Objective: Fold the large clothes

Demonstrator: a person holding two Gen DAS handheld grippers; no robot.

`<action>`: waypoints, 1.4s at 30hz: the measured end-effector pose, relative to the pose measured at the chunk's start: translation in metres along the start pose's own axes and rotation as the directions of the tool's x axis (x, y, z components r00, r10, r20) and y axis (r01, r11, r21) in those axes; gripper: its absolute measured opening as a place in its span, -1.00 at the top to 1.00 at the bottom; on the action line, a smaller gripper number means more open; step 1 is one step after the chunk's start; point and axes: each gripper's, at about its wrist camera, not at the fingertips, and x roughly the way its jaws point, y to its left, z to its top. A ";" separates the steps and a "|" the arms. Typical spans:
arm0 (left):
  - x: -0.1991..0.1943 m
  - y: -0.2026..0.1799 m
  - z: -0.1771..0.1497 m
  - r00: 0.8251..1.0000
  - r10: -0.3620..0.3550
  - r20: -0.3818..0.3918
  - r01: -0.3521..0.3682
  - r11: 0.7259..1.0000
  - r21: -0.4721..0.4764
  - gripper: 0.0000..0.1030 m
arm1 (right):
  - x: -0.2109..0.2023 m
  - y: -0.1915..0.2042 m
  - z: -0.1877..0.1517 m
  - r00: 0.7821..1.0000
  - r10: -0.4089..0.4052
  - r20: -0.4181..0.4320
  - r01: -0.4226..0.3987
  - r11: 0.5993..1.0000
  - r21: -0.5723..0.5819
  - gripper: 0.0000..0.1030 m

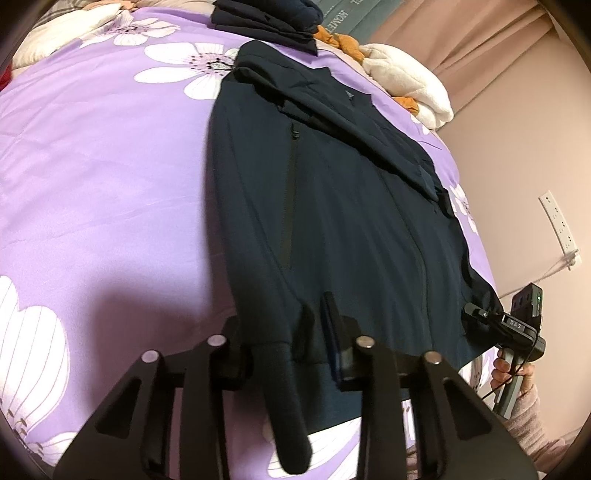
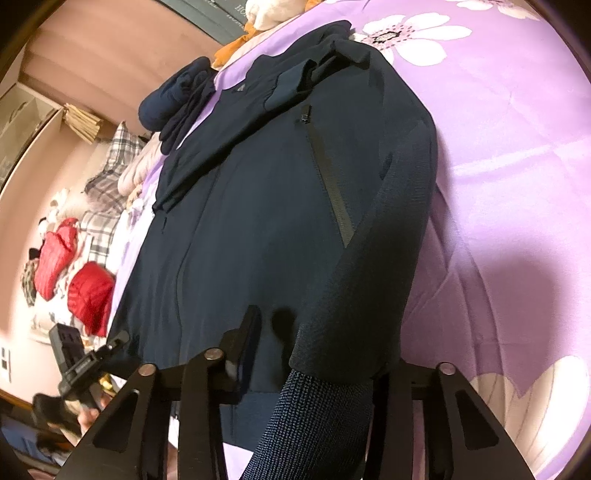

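A navy zip jacket (image 1: 332, 221) lies flat on the purple flowered bedspread (image 1: 110, 166), with its collar far away and its hem toward me. My left gripper (image 1: 284, 325) sits at the hem's left corner, its fingers closed on the hem and on the sleeve cuff (image 1: 288, 398) that hangs toward the camera. My right gripper (image 1: 476, 312) pinches the hem's right corner. In the right wrist view the jacket (image 2: 258, 221) fills the middle. There the right gripper (image 2: 317, 339) grips hem and sleeve, and the knit sleeve (image 2: 325, 424) hides one finger. The left gripper (image 2: 118, 341) shows at the far hem corner.
A pile of folded dark clothes (image 1: 266, 22) lies beyond the collar. White bedding (image 1: 406, 85) and orange cloth (image 1: 347, 44) sit at the bed's far edge. A socket strip (image 1: 557, 225) hangs on the pink wall. Red items (image 2: 88, 295) and a plaid pillow (image 2: 110, 166) lie beside the bed.
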 end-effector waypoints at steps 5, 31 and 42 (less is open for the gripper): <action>-0.004 0.003 -0.004 1.000 -0.014 0.007 0.014 1.000 -0.022 0.47 | -0.001 0.001 -0.002 1.000 -0.005 0.000 0.005 1.000 0.013 0.35; 0.001 0.025 0.006 0.989 -0.150 -0.005 0.146 0.974 -0.174 0.58 | -0.004 -0.008 -0.001 0.997 0.072 0.018 -0.073 0.991 0.113 0.40; 0.011 0.029 0.011 0.990 -0.142 -0.011 0.137 0.969 -0.204 0.59 | 0.005 -0.005 0.004 0.996 0.084 0.011 -0.085 0.987 0.135 0.16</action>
